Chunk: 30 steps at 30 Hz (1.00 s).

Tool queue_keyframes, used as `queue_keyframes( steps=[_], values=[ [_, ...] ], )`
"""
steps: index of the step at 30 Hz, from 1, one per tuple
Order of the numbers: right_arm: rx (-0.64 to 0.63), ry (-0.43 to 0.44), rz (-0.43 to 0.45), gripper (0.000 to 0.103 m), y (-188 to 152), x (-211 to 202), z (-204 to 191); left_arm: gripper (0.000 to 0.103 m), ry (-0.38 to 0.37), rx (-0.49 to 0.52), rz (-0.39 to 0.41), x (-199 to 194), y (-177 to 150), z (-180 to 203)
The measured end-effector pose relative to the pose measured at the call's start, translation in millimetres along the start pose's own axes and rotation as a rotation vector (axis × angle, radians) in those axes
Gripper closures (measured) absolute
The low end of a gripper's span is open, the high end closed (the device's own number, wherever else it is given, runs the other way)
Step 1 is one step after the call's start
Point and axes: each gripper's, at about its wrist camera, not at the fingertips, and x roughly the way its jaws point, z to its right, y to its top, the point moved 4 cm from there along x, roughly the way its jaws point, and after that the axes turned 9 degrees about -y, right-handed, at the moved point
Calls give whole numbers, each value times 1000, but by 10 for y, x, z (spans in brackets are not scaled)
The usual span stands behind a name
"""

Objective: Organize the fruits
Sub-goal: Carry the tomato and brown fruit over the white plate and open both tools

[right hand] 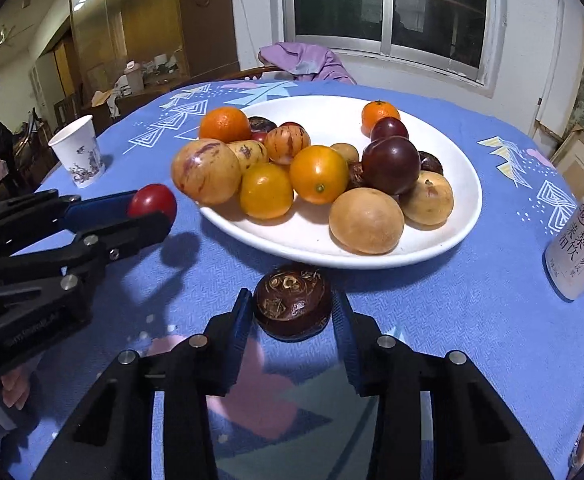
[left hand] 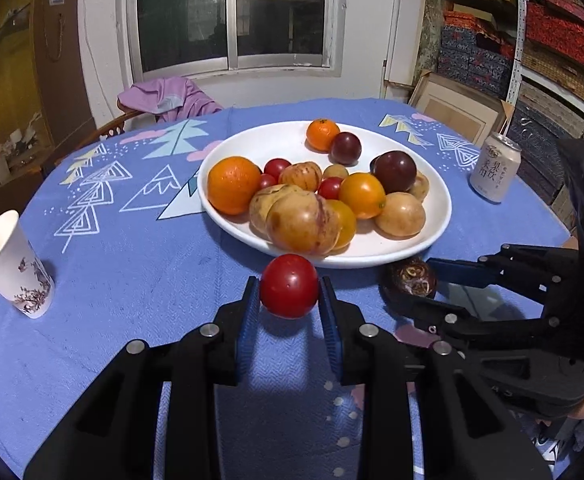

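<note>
A white plate [left hand: 444, 200] [right hand: 472, 184] holds oranges, yellow and red tomatoes, dark plums and tan striped fruits. Just in front of its near rim, my left gripper [left hand: 289, 286] [right hand: 151, 210] is shut on a red tomato [left hand: 289, 285] [right hand: 151, 200], held slightly above the blue tablecloth with its shadow beneath. To its right, a dark brown water chestnut [right hand: 292, 304] [left hand: 410, 280] rests on the cloth against the plate's edge. My right gripper [right hand: 292, 304] [left hand: 416, 286] has both blue pads against its sides.
A paper cup [left hand: 11, 264] [right hand: 77, 152] stands at the table's left. A drink can [left hand: 496, 168] [right hand: 580, 240] stands at the right. A purple cloth [left hand: 167, 96] hangs on a chair behind the table. Stacked boxes fill shelves on the right.
</note>
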Motion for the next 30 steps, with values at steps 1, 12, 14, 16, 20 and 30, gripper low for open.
queue_keyframes(
  steps=[1, 12, 14, 16, 20, 30],
  values=[
    [3, 12, -4, 61, -23, -38, 20, 74, 7, 6, 8, -18, 5, 17],
    [110, -22, 170, 61, 499, -580, 437, 74, 69, 101, 100, -55, 561, 246],
    [123, -41, 166, 61, 650, -473, 494, 74, 67, 93, 99, 45, 681, 233],
    [129, -59, 157, 61, 776, -316, 531, 74, 76, 92, 97, 155, 767, 212],
    [134, -77, 115, 60, 907, 19, 553, 74, 81, 64, 74, 448, 889, 95],
    [219, -84, 118, 24, 748, -16, 696, 29, 54, -3, 27, 617, 769, -57]
  ],
)
